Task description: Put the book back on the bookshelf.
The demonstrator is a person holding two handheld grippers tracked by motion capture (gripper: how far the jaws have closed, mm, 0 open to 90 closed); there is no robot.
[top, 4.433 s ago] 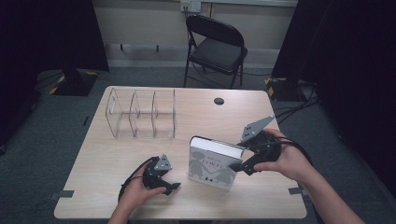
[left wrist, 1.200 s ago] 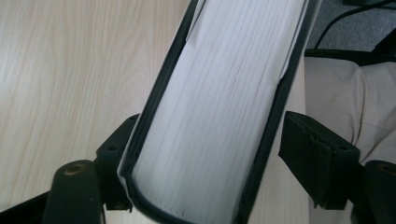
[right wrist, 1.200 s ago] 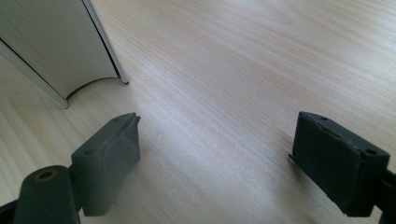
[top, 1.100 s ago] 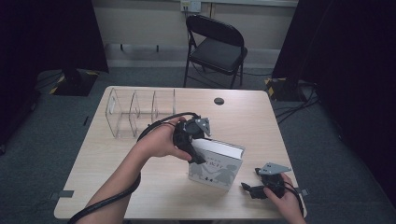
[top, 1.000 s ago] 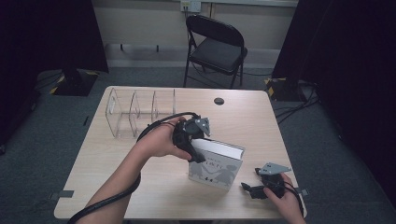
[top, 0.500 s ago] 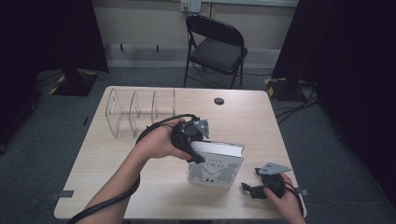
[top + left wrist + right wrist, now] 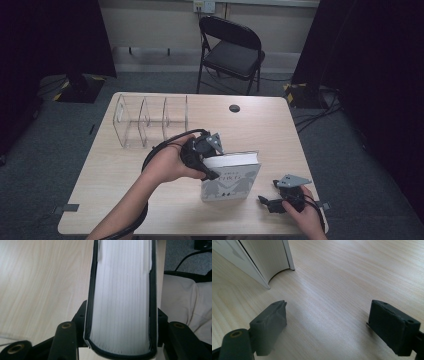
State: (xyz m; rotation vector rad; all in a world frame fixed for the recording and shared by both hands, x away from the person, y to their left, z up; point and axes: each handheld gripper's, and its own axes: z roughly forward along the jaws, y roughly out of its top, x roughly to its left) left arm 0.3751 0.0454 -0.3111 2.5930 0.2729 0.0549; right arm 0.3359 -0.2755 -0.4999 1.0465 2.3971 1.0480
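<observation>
Pale wood-grain table [image 7: 125, 170] stood on grey carpet, with a folding chair [image 7: 231, 52] at the top of the high view. At lower centre of that view the book [image 7: 229, 176] stood upright on its edge. The left gripper [image 7: 202, 154] was clamped across its top left corner; its own view showed both jaws pressed against the covers [image 7: 121, 302]. The right gripper [image 7: 280, 200] lay at lower right, jaws spread wide and empty [image 7: 327, 322], well apart from the book.

Judgement: the grip should stay square across both covers, and the book should be carried level toward the clear rack [image 7: 150, 120] at upper left.

Against the frame of about a second earlier, the book had been tipped from a lean to upright, and the left jaws had just been closing on it.
</observation>
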